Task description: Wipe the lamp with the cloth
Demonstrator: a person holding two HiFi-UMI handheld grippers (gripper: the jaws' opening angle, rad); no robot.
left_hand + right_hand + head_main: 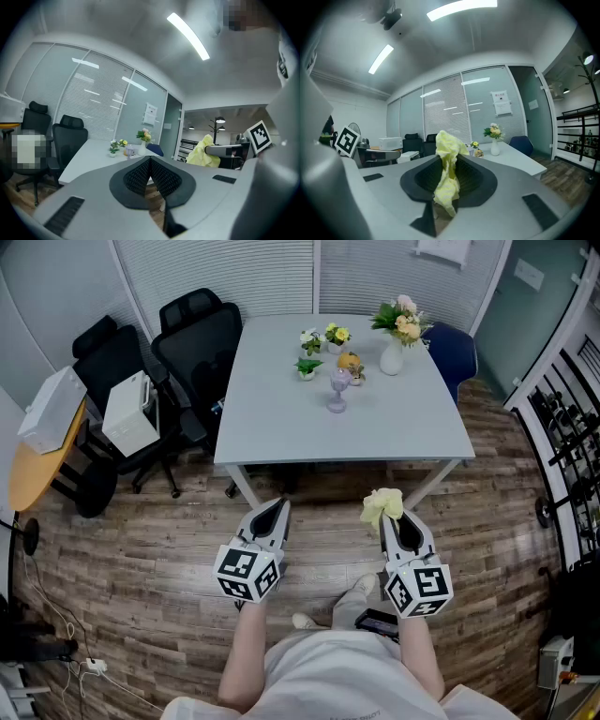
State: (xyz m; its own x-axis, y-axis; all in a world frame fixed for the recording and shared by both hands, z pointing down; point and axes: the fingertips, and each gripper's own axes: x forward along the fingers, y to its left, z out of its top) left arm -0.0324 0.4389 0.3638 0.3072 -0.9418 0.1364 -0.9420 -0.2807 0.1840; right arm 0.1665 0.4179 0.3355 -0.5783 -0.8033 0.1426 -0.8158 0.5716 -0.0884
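Wood floor separates me from the desk, so the wiping hasn't begun. My right hand-held gripper is clamped on the yellow cloth. My left hand-held gripper is closed on nothing, and what I take for the lamp stands untouched.

white shirt; left claw and right claw grey, with black ribbed pads and black-and-white marker cubes.

Holds left gripper and right gripper side by side in front of the body, forearms stretched forward, both tips pointing ahead and a little below level. Has the left jaws pressed fully together with nothing between them. Grips a yellow cloth in the right jaws, with one bunch above the jaws and one end hanging below.
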